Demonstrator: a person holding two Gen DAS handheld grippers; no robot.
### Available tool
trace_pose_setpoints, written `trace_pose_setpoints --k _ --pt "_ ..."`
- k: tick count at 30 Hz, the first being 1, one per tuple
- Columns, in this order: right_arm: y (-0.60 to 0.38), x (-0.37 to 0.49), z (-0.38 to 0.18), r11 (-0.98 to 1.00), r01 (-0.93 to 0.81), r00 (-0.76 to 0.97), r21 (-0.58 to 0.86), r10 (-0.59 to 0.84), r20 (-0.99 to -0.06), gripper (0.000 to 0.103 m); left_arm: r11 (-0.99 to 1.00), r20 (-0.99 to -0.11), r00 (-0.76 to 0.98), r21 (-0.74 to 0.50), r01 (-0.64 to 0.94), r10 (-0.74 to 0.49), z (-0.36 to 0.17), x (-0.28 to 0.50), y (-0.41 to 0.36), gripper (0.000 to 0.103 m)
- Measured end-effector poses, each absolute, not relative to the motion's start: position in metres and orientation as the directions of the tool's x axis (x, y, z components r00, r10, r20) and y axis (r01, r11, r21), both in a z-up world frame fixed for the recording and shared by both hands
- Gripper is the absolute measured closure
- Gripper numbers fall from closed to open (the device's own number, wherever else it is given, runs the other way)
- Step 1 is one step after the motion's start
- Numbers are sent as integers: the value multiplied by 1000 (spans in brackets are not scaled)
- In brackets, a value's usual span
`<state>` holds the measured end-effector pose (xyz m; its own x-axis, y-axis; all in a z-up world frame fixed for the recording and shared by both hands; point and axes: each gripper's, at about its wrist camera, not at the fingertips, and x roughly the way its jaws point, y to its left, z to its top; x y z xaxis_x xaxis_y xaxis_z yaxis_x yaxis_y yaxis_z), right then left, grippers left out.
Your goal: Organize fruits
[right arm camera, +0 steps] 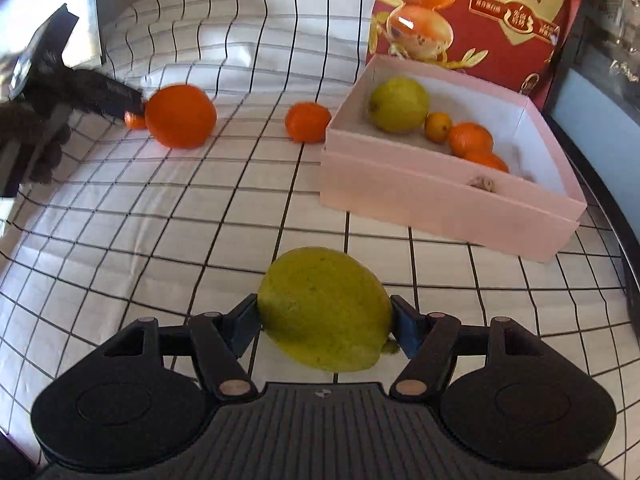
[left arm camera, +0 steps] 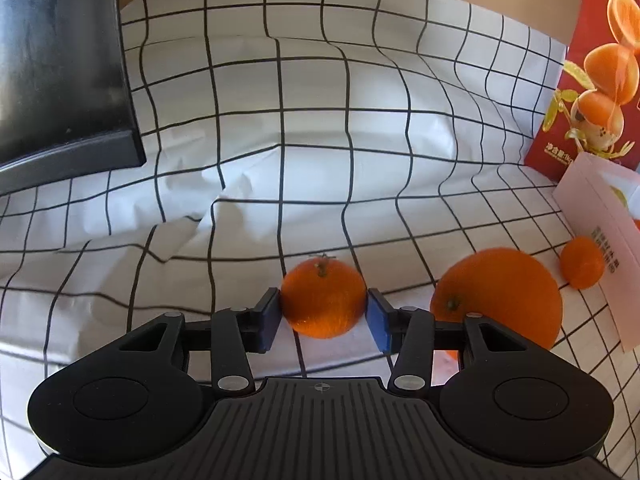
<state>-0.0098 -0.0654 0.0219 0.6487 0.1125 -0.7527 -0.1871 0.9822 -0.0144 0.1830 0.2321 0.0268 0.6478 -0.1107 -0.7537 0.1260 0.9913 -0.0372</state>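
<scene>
Two hand-held tools are each gripping a piece of fruit over a desk draped in a white cloth with a black grid. The left tool is squeezing a small orange mandarin between its blue pads, stem facing up. Just to its right, a large orange is sitting on the cloth, and beyond that a second small mandarin is lying right beside the wall of a pink box.

The right tool is clamping a big yellow-green lemon across its middle, low over the cloth and well short of the box.

The pink box is standing open at the right of the desk, resting in what looks like its own lid. Inside it, another yellow-green lemon is lying at the far end, with a tiny orange fruit next to it and two mandarins further along the same wall. A small pale, knobbly object is sitting near the front wall; what it is cannot be told.

Behind the box, a red carton printed with orange fruit is standing upright.
</scene>
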Motion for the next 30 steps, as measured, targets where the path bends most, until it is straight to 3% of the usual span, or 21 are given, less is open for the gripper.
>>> trace_pose_setpoints --k 6,11,23,30 --pt "-65 -5 31 979 -203 691 -27 123 -712 26 995 -743 663 -34 92 -87 32 150 231 52" --pt "-66 0 24 977 -214 675 -9 142 -724 26 987 -742 650 -129 98 -162 34 104 227 53" --pt "-57 -5 7 967 -254 636 18 181 -750 26 938 -742 581 -202 283 -335 33 40 156 53" --pt "-59 -15 5 971 -240 644 15 171 -746 23 922 -763 546 -171 346 -347 26 32 115 52"
